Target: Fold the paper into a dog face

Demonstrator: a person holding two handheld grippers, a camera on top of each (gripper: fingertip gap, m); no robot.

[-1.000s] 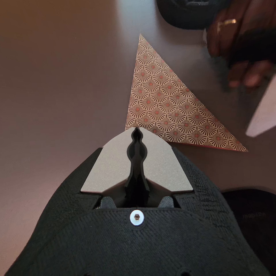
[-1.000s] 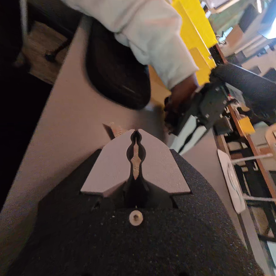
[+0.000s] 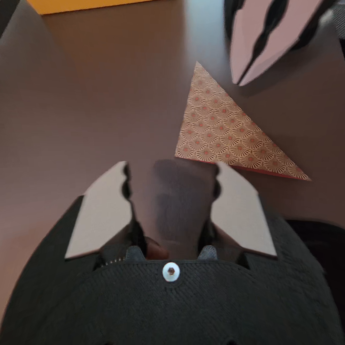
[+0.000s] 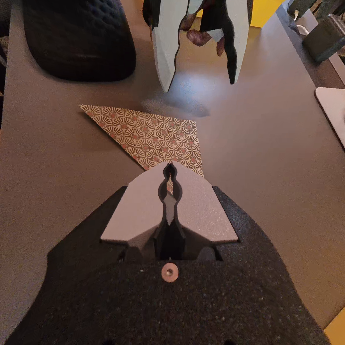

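Note:
The paper [image 3: 220, 130] is folded into a triangle with a brown fan pattern and a red underside, lying flat on the brown table. My left gripper [image 3: 171, 166] is open and empty, just short of the paper's near edge, which runs past its right fingertip [image 3: 217, 166]. My right gripper [image 4: 170, 164] is shut, with its tips above the paper's near corner [image 4: 153, 138]. The right gripper also shows in the left wrist view [image 3: 239, 84], hovering beyond the paper's far point. The left gripper shows open in the right wrist view [image 4: 199, 85].
A black padded object [image 4: 78, 37] lies on the table's far left. A white flat board [image 4: 332, 112] sits at the right edge, and a dark block [image 4: 326, 43] stands behind it. A yellow box [image 3: 93, 5] lies past the table.
My left gripper has opened and drawn back to the left of the paper. My right gripper has swung down over the table and now points at the paper.

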